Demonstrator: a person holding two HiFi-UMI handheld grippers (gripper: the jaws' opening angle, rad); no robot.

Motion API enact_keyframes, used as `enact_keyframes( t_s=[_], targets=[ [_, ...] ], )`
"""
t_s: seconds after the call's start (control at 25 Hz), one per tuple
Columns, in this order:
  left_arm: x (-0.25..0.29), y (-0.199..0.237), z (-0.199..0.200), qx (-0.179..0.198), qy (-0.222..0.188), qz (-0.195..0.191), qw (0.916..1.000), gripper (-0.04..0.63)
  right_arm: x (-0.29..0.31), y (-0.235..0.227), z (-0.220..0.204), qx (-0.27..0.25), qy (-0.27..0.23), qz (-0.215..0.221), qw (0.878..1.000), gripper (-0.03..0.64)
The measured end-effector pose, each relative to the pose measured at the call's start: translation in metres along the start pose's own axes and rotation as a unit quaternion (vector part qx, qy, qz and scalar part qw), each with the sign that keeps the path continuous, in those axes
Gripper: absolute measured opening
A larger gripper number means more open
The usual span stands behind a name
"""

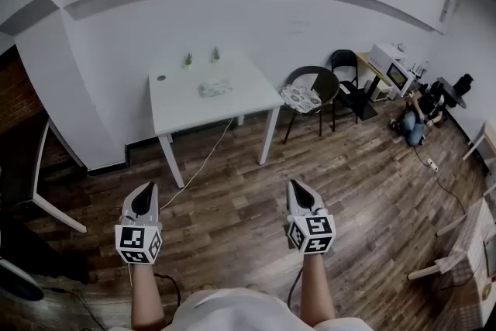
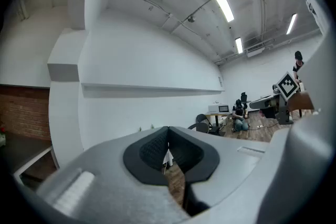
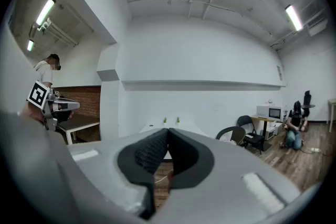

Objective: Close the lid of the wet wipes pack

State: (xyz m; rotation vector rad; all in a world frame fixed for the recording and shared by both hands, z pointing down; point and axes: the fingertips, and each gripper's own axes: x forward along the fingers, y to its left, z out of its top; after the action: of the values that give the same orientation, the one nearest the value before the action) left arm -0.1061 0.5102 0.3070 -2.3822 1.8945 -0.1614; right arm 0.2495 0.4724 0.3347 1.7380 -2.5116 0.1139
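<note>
Left gripper (image 1: 144, 196): jaws pressed together, nothing between them, near left.
Right gripper (image 1: 299, 194): jaws pressed together, nothing between them, near right.
Wet wipes pack (image 1: 215, 88): far, on white table (image 1: 177, 106), well apart from both grippers.

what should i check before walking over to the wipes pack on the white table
1. Wet wipes pack in view on the white table: ok.
2. Pack open or closed: cannot tell, too small.
3. Left gripper empty, jaws together: ok.
4. Right gripper empty, jaws together: ok.
5. Pack within reach: not ok, the table stands well ahead.
6. Walkway: not ok, a cable trails from the table across the floor.
</note>
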Motion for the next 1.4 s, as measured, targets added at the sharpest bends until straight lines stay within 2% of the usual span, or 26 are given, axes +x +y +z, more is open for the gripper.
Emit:
enact_keyframes(
  t_s=[0.6, 1.12, 1.36, 1.4],
  targets=[
    [-0.01, -0.002, -0.001, -0.002, 0.0, 0.002, 1.0, 0.008, -0.007, 0.008, 0.004, 0.004, -0.018, 0.006, 1.0, 0.003],
    [-0.008, -0.007, -0.005, -0.006, -0.001, -0.007, 1.0, 0.008, -0.007, 0.009, -0.002, -0.006, -0.013, -0.005, 1.0, 0.005],
    [-0.01, -0.007, -0.006, -0.007, 0.001, -0.011, 0.9999, 0.009, -0.008, 0.012, -0.002, -0.009, -0.013, -0.01, 1.0, 0.031],
    [-0.01, -0.007, -0.006, -0.007, 0.002, -0.011, 0.9999, 0.008, -0.008, 0.012, -0.002, -0.01, -0.013, -0.01, 1.0, 0.052]
  ],
)
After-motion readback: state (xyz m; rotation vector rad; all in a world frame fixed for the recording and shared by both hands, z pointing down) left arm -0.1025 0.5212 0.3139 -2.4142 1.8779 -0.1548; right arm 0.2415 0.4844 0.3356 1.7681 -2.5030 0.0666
